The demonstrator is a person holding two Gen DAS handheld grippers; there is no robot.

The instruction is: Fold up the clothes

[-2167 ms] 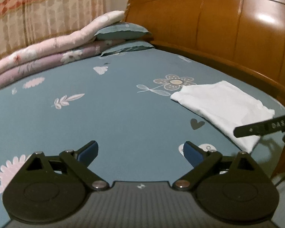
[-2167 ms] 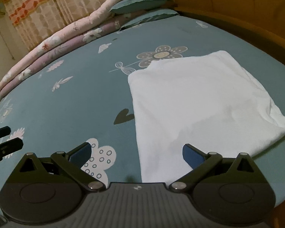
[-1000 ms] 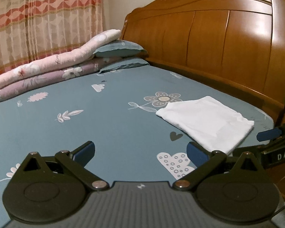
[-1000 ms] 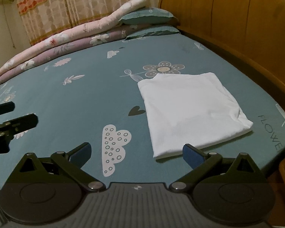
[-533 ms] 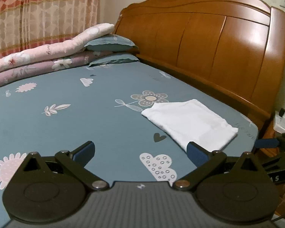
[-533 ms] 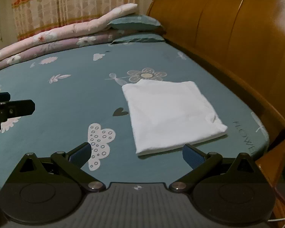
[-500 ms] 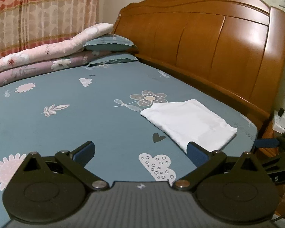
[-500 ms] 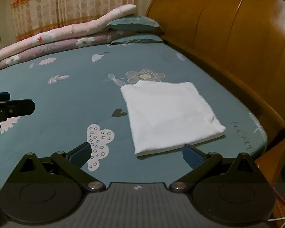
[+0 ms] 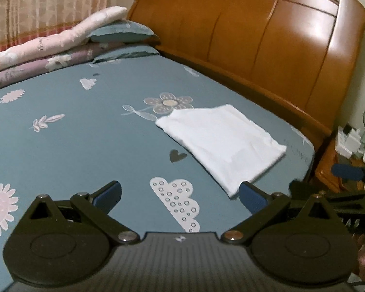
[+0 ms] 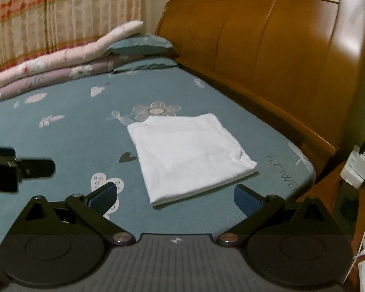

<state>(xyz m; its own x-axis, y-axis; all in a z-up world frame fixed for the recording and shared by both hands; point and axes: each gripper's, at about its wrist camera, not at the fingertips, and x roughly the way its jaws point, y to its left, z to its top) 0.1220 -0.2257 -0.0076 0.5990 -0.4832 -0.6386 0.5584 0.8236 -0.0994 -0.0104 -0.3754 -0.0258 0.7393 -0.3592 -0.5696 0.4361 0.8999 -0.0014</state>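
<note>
Near bed point(image 10: 60, 146) corner, folded garment point(image 10: 189, 155)

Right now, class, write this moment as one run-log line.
stage: fold done | white garment: folded flat on bed sheet | left gripper: open, empty | right gripper: open, empty

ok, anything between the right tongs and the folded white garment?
Nothing: right wrist view shows only bare blue-green printed bedsheet between right tongs and folded white garment.
</note>
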